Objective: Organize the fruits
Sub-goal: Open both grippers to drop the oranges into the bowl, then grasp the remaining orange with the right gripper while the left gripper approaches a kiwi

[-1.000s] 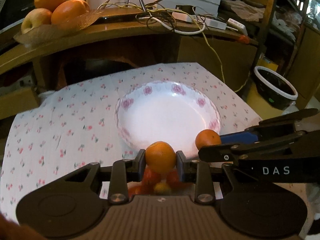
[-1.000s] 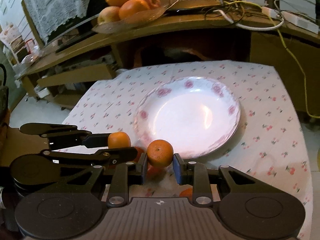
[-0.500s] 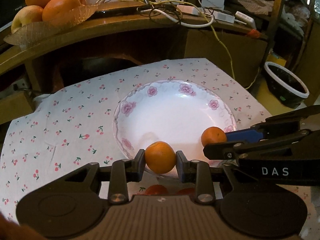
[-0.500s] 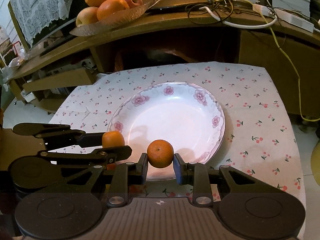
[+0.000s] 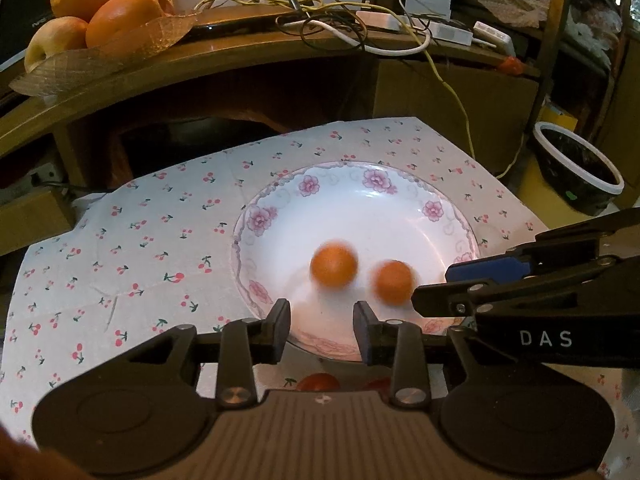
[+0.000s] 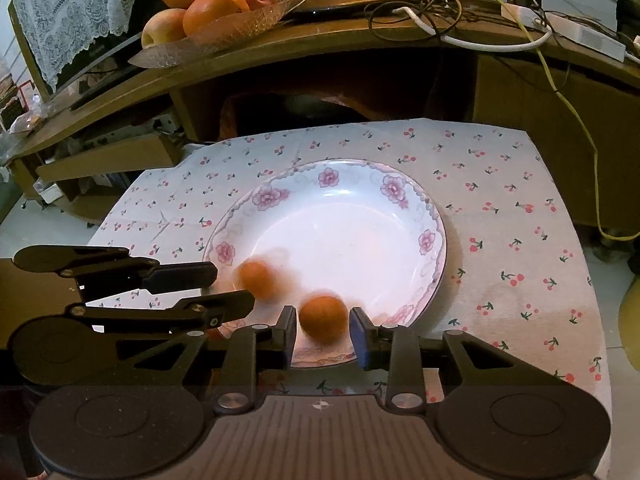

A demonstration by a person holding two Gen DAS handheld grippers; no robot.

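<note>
Two small oranges lie blurred inside the white flower-rimmed plate (image 5: 260,216) (image 6: 428,240) on the cherry-print cloth. In the left wrist view one orange (image 5: 334,265) sits just beyond my left gripper (image 5: 322,322), whose jaws are opening with nothing between them. In the right wrist view the other orange (image 6: 323,316) is still between the opening jaws of my right gripper (image 6: 323,330), with the pads off it. The right gripper (image 5: 432,288) reaches in from the right beside its orange (image 5: 394,282). The left gripper (image 6: 234,285) comes in from the left by its orange (image 6: 256,280).
Small red fruits (image 5: 318,382) lie on the cloth (image 5: 160,240) under my left gripper. A glass dish of large oranges and apples (image 5: 100,20) (image 6: 208,8) stands on the wooden shelf behind, beside tangled cables (image 5: 340,28). A black white-rimmed tub (image 5: 576,176) is on the floor at right.
Both grippers moved forward over the plate's near rim, then let go. Each orange left its jaws and now lies blurred in the plate.
</note>
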